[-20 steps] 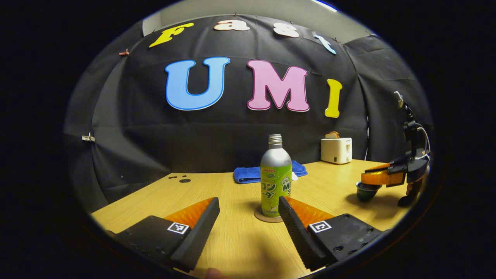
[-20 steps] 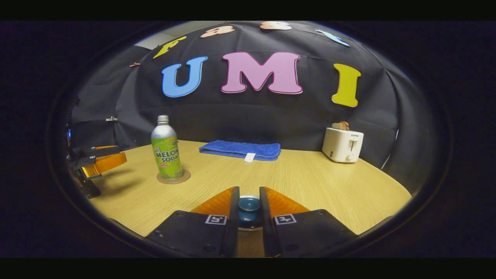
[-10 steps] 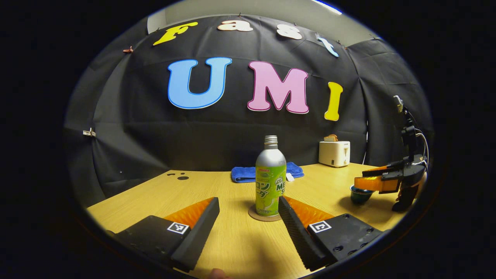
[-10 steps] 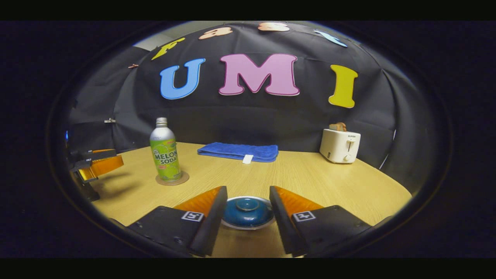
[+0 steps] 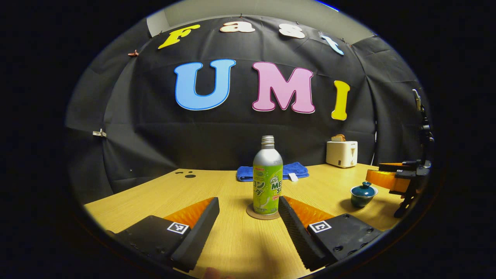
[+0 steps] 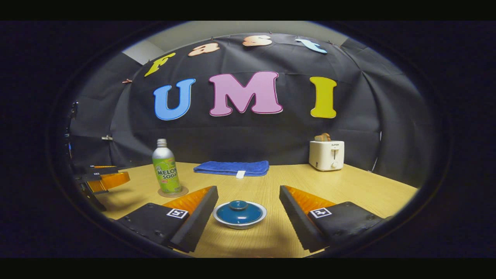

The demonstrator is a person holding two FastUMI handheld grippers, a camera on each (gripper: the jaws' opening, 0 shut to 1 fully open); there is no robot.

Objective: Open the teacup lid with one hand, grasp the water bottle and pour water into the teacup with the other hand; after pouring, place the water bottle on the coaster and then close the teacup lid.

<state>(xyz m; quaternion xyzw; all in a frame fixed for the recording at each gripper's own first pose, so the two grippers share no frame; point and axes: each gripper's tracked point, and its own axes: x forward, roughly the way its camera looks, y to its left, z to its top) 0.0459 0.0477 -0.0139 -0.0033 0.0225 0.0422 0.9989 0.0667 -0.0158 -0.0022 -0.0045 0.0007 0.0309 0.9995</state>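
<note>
A silver and green soda bottle (image 5: 267, 179) stands upright on a round brown coaster (image 5: 262, 213); the same bottle (image 6: 166, 167) and coaster (image 6: 173, 192) sit at the left of the right gripper view. My left gripper (image 5: 248, 204) is open, drawn back from the bottle. The dark teal teacup (image 5: 363, 194) stands with its lid on at the right of the left gripper view. In the right gripper view the lidded teacup (image 6: 239, 213) sits between the fingers of my open right gripper (image 6: 248, 192), untouched. The right gripper (image 5: 395, 178) hangs beside the cup; the left gripper (image 6: 102, 179) appears at far left.
A folded blue towel (image 6: 231, 167) lies at the back of the wooden table (image 6: 348, 190). A white toaster (image 6: 326, 155) with toast in it stands at the back right. Small dark marks (image 5: 186, 175) dot the table's far left.
My right gripper opened off the teacup lid, leaving it on the cup, and drew back. My left gripper backed away slightly from the bottle.
</note>
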